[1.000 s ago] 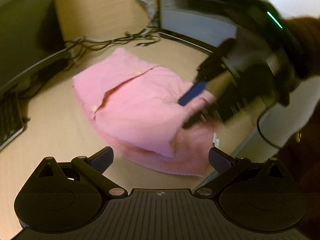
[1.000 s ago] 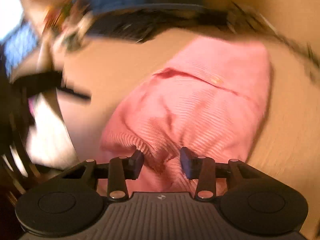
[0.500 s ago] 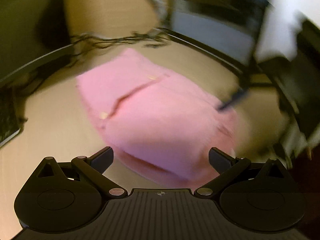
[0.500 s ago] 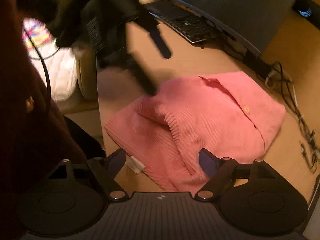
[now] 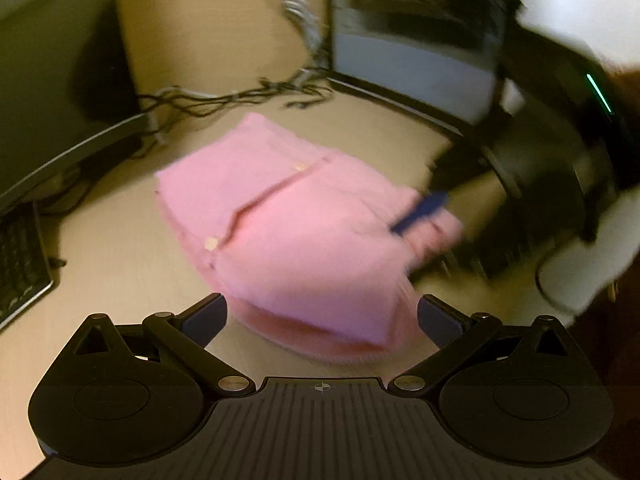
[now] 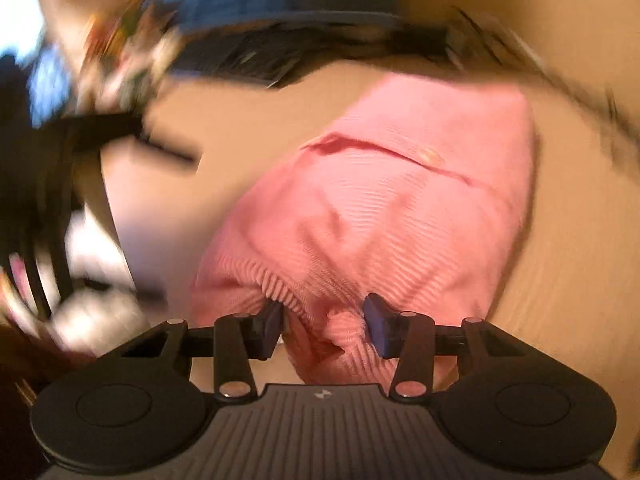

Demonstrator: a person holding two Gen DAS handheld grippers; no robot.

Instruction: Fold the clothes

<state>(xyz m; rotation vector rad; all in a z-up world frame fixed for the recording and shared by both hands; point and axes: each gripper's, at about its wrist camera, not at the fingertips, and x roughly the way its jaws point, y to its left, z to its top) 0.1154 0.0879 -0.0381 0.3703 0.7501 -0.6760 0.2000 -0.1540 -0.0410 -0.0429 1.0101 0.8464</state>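
A pink ribbed knit garment (image 5: 300, 232) with small buttons lies folded in layers on the wooden desk (image 5: 100, 264). My left gripper (image 5: 322, 316) hovers open just above its near edge, nothing between the fingers. The right gripper (image 5: 420, 240) shows blurred at the garment's right corner, one blue fingertip (image 5: 420, 210) on the cloth. In the right wrist view the garment (image 6: 400, 208) fills the middle, and my right gripper (image 6: 322, 320) is closed around a bunched fold of its ribbed hem. The picture is motion-blurred.
A keyboard (image 5: 20, 264) sits at the desk's left edge and a dark monitor base (image 5: 72, 152) behind it. Tangled cables (image 5: 240, 98) run along the back. A computer case (image 5: 412, 48) stands at the back right. A person's dark sleeve (image 5: 624, 96) is at the far right.
Half a second ago the right gripper was open and held back from the garment; it has come down onto the corner and closed on the hem. The left gripper stays open, nearly still.
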